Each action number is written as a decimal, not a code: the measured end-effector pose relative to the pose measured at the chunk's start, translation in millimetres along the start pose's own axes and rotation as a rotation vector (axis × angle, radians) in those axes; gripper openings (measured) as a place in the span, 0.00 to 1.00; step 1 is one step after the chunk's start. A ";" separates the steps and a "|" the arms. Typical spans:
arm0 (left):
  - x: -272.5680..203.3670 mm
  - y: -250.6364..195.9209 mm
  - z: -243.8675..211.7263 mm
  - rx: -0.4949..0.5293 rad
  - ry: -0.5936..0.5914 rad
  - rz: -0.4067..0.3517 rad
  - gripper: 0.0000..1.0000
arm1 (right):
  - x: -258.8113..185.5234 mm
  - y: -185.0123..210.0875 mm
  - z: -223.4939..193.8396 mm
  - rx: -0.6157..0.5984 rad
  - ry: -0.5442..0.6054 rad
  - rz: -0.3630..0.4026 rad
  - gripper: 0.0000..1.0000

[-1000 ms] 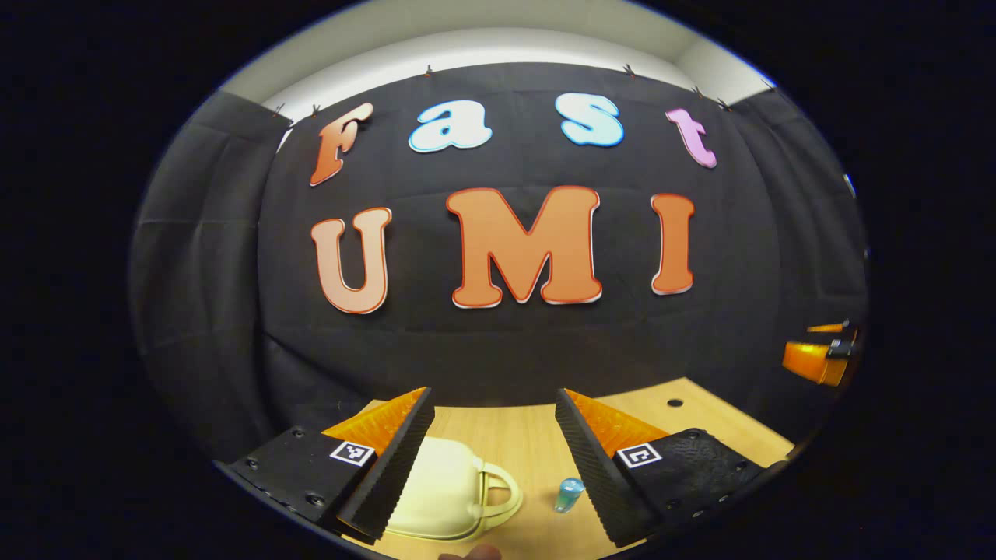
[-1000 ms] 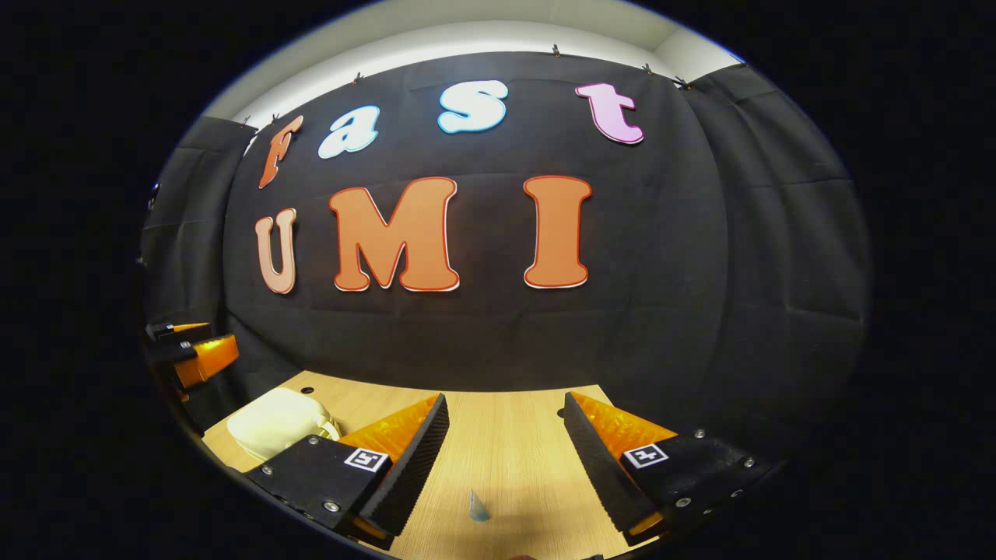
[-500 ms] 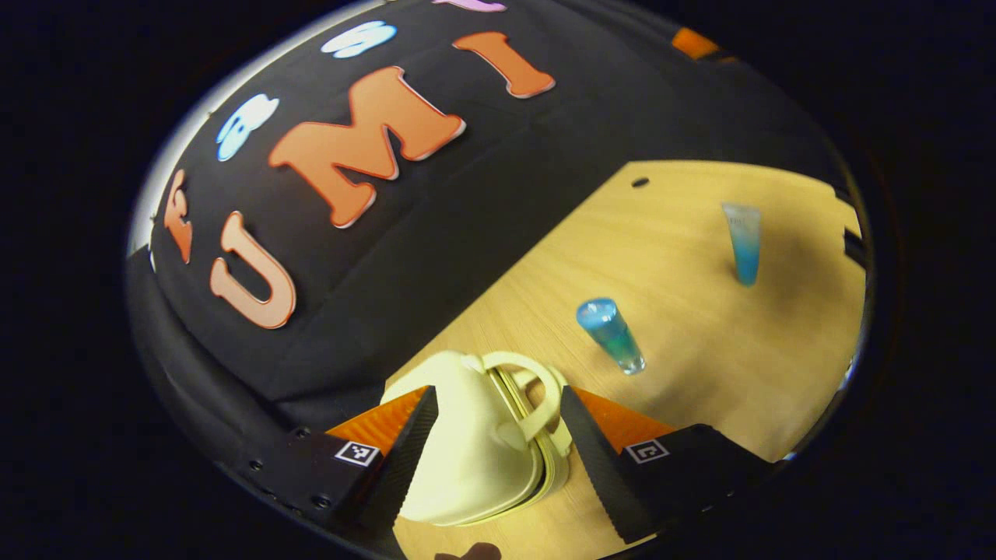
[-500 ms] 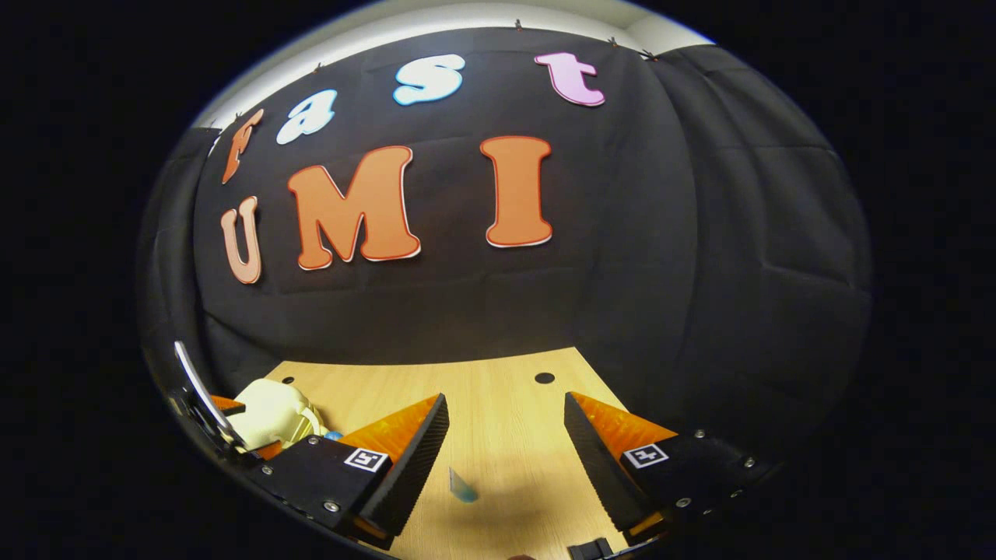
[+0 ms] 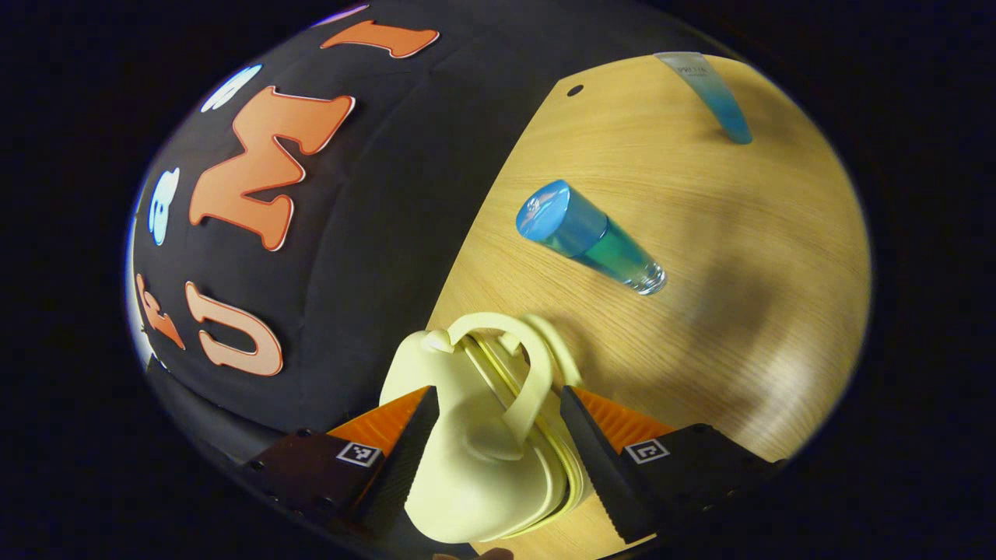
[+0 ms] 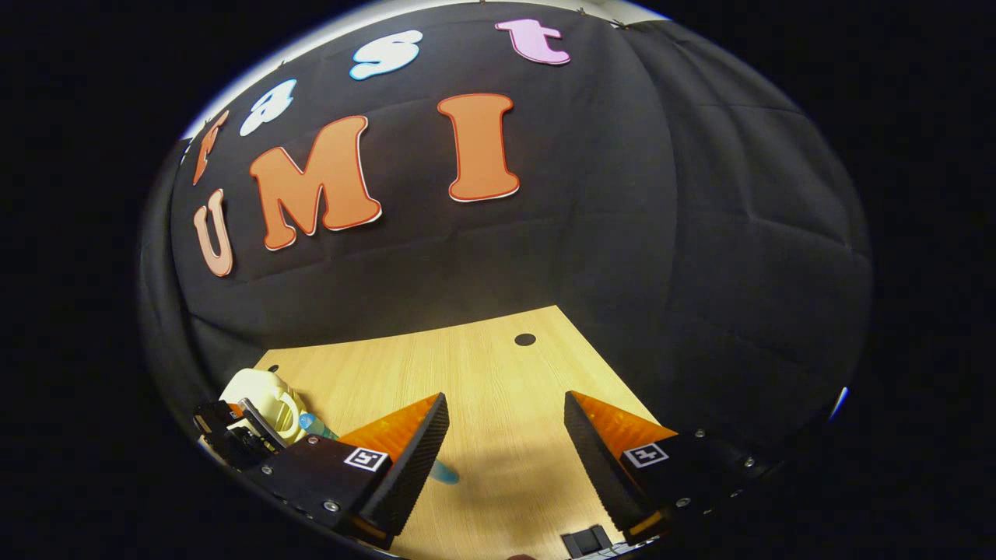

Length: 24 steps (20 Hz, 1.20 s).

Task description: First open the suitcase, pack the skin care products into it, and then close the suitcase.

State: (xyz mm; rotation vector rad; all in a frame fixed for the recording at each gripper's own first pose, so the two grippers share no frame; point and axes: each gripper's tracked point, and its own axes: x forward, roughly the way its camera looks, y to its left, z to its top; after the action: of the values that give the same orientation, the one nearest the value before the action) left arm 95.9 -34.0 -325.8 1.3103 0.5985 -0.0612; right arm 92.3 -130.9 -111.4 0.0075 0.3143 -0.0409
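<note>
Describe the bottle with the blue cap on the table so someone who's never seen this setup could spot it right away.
Start at the light wooden table and find the small cream suitcase with a looped handle between the left gripper fingers. Just beyond its handle stands a slim clear bottle of blue-green liquid with a round blue cap. The flat blue squeeze tube farther off has no such cap.

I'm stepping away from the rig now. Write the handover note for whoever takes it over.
Left claw: open, fingers on either side of the cream suitcase, not clamped.
Right claw: open, holding nothing, above the wooden table.
Suitcase: closed, on the table's left end by the black cloth.
Blue-capped bottle: upright on the table, right of the suitcase.
Blue tube: on the table, farther right.
Done: nothing packed.
Left: open the suitcase, put in bottle and tube, close it.
</note>
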 end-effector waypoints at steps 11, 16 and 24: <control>22.7 -15.9 9.1 0.024 0.064 -0.079 0.06 | 12.2 6.3 1.9 0.007 0.012 0.011 0.94; 13.2 -1.6 8.6 -0.232 0.060 -0.169 0.06 | 16.0 32.1 7.9 0.018 0.015 0.087 0.94; -17.7 62.8 17.1 -0.767 -0.062 -0.269 0.06 | 19.7 105.6 15.7 0.022 0.018 0.200 0.94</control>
State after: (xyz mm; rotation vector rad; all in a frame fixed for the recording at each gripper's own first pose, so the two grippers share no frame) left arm 110.7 -37.3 -260.1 0.4810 0.6539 -0.0819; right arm 120.2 -26.4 -102.5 0.0615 0.3300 0.1537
